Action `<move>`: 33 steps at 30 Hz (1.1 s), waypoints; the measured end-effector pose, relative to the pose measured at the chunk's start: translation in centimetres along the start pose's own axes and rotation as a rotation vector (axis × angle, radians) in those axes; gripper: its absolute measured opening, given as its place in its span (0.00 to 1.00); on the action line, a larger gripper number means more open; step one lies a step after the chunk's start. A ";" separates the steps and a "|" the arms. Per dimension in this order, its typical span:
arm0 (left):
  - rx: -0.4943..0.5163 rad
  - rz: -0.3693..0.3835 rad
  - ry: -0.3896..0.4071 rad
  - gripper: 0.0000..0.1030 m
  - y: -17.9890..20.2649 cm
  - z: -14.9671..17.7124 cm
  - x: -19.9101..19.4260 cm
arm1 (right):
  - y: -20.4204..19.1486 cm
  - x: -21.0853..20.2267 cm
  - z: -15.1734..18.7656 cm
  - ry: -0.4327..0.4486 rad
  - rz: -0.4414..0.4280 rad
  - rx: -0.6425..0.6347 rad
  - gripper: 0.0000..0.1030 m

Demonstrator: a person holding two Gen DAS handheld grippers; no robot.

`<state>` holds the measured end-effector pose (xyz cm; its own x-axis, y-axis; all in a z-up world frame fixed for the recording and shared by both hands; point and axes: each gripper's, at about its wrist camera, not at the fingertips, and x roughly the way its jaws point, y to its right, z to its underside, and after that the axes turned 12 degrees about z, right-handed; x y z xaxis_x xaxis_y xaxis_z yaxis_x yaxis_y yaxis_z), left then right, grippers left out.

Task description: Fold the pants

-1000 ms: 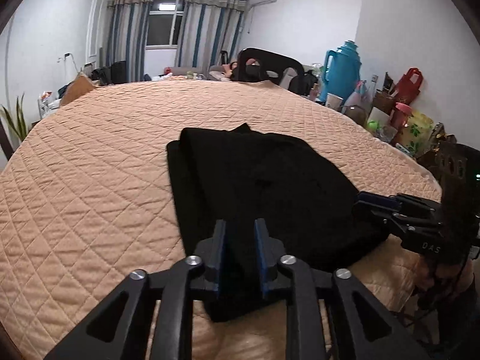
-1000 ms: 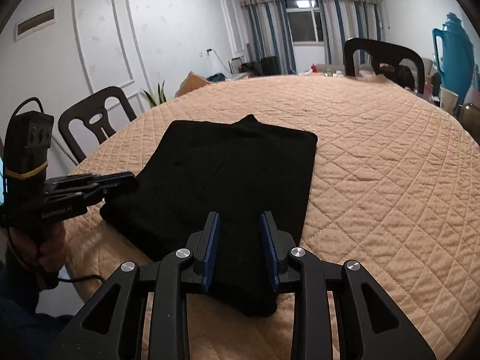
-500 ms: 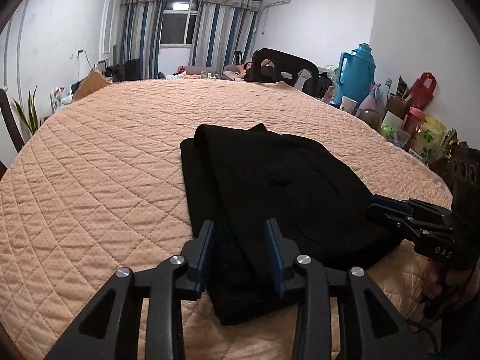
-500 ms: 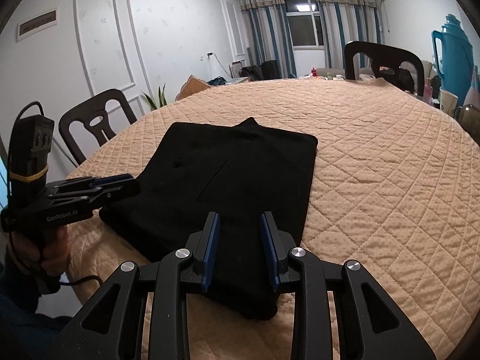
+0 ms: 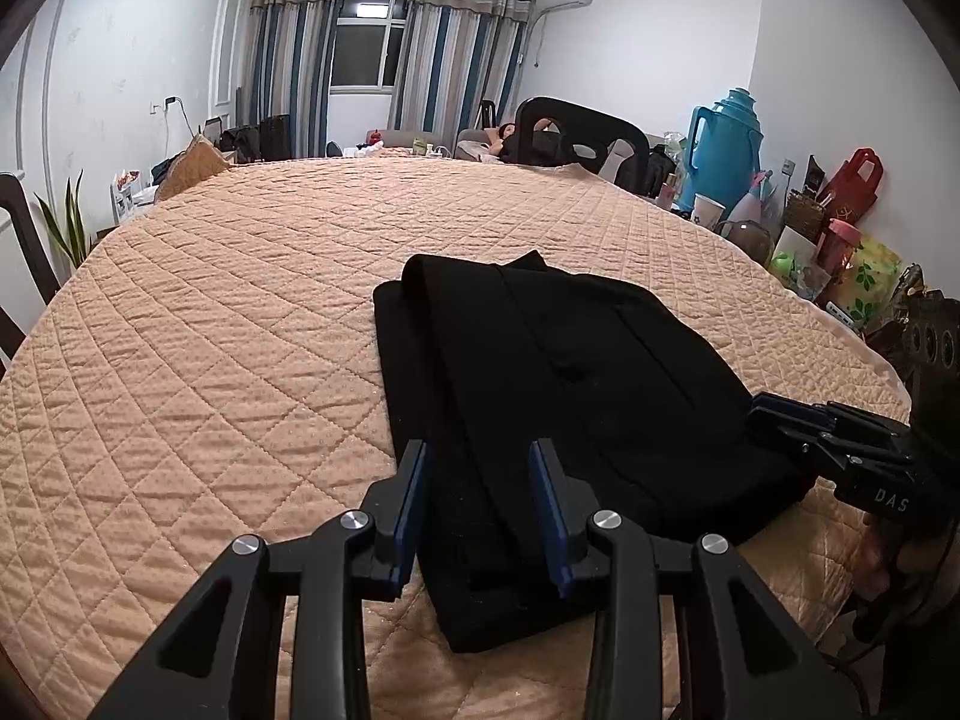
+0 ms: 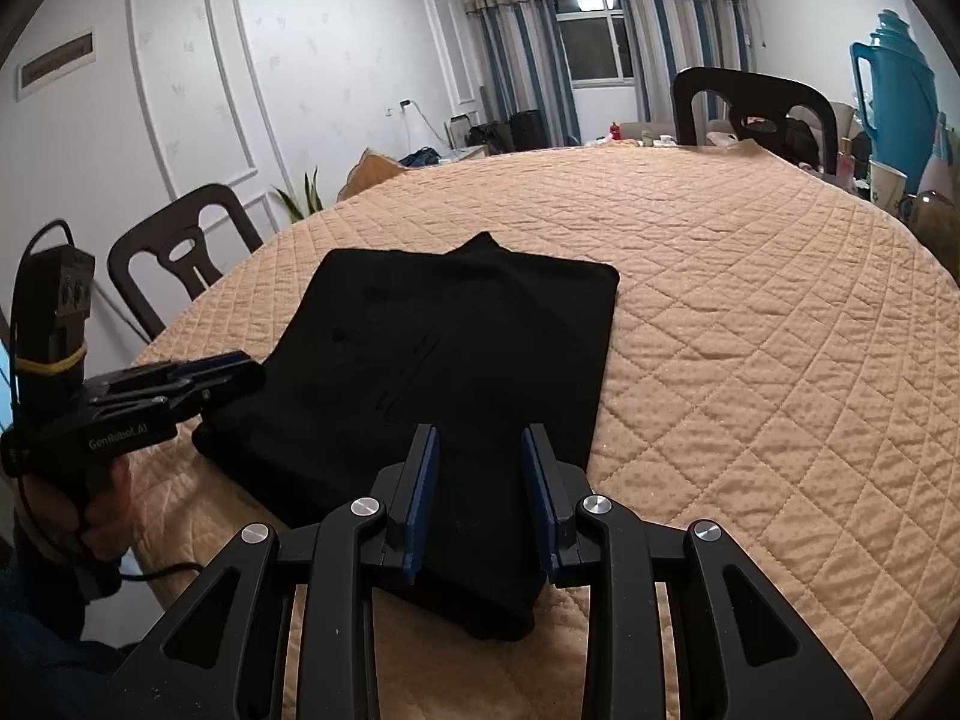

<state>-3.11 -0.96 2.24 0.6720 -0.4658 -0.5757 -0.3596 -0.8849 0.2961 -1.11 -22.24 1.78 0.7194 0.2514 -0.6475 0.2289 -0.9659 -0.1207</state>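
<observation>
On the peach quilted cover (image 5: 228,324) of the round table, the black pants (image 5: 540,372) lie folded into a flat, roughly rectangular stack near the front edge. The stack shows layered edges along its left side in the left wrist view, with a small peak of fabric at its far end.

The left gripper (image 5: 480,504) sits over the near left corner of the pants. Its blue-padded fingers (image 5: 414,498) are spread apart, with dark fabric visible between them; nothing is pinched. Whether the pads touch the cloth cannot be determined.

The right gripper (image 6: 480,492) sits over the near right corner of the pants. Its fingers (image 6: 423,486) are likewise spread, with fabric showing in the gap and no grasp on it.

Each gripper appears in the other camera's view, at the side edge of the stack: the right gripper at the right margin of the left wrist view, the left gripper at the left margin of the right wrist view, with the operator's hand (image 6: 72,498) on its grip.

Around the table stand dark chairs (image 6: 180,252), a blue thermos (image 5: 726,150) and striped curtains (image 5: 384,54).
</observation>
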 end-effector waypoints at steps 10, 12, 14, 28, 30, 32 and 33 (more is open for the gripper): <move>-0.027 -0.021 -0.006 0.37 -1.0 -0.7 0.1 | 0.3 0.4 -0.3 -0.021 0.011 0.003 0.29; -0.033 -0.026 -0.007 0.37 -1.3 -0.8 0.1 | 0.3 0.2 -0.4 -0.016 0.013 0.001 0.29; -0.041 -0.033 -0.008 0.37 -1.7 -0.9 0.1 | 0.7 0.0 -0.6 -0.010 0.029 0.006 0.29; -0.185 0.101 -0.029 0.54 -4.7 -2.8 1.8 | 6.3 2.5 -1.9 -0.125 -0.109 0.264 0.42; -0.205 0.125 -0.050 0.54 -4.9 -2.9 2.6 | 6.3 3.2 -2.2 -0.148 -0.119 0.265 0.42; -0.222 0.148 -0.065 0.56 -4.8 -2.9 3.3 | 6.2 3.9 -2.5 -0.164 -0.121 0.265 0.42; -0.232 0.155 -0.068 0.57 -4.9 -3.0 3.5 | 6.1 4.1 -2.6 -0.169 -0.128 0.264 0.42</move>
<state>2.96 1.68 1.08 0.5726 -0.6009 -0.5577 -0.2912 -0.7850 0.5468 5.00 -26.97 0.34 0.5719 0.3788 -0.7276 0.1166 -0.9155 -0.3850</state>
